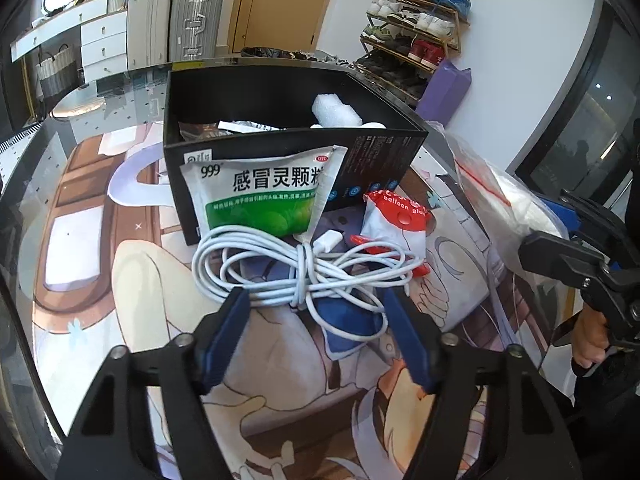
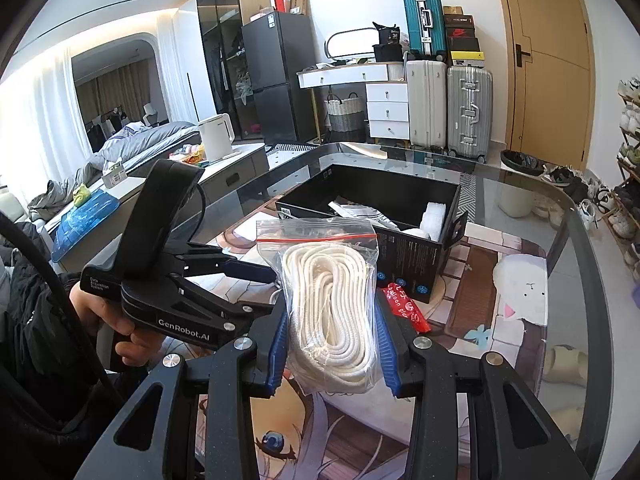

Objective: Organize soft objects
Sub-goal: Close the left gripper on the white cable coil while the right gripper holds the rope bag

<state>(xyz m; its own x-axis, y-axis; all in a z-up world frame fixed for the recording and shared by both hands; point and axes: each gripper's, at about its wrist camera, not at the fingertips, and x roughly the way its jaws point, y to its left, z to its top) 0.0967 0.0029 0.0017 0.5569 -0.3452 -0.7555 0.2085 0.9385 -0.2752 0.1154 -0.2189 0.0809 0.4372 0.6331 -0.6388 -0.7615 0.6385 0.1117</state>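
The left gripper [image 1: 316, 304] stands half-wide astride the white cable bundle [image 1: 296, 268], its blue pads at the bundle's near edge, one at eight o'clock and one at four o'clock of the knot, with no squeeze to be seen; I judge that closing there could catch only an outer loop, so the coil might sag open or slip out when lifted; the loose plug end at one o'clock of the knot may also drag against the red-and-white balloon glue packet [image 1: 396, 220] just beside it; the right gripper [image 2: 328, 340] is narrow and clamped on the zip bag of white rope [image 2: 332, 300], held low on the bag, so the slick plastic could slide between the pads and the top-heavy bag could tip; farther off, at twelve o'clock of the cable, the green-and-white medicine sachet [image 1: 260, 196] leans on the front wall of the black box [image 1: 376, 152], and a lift through there may knock it flat; the box already holds white foam and papers, so a carelessly dropped coil may spill over its rim.
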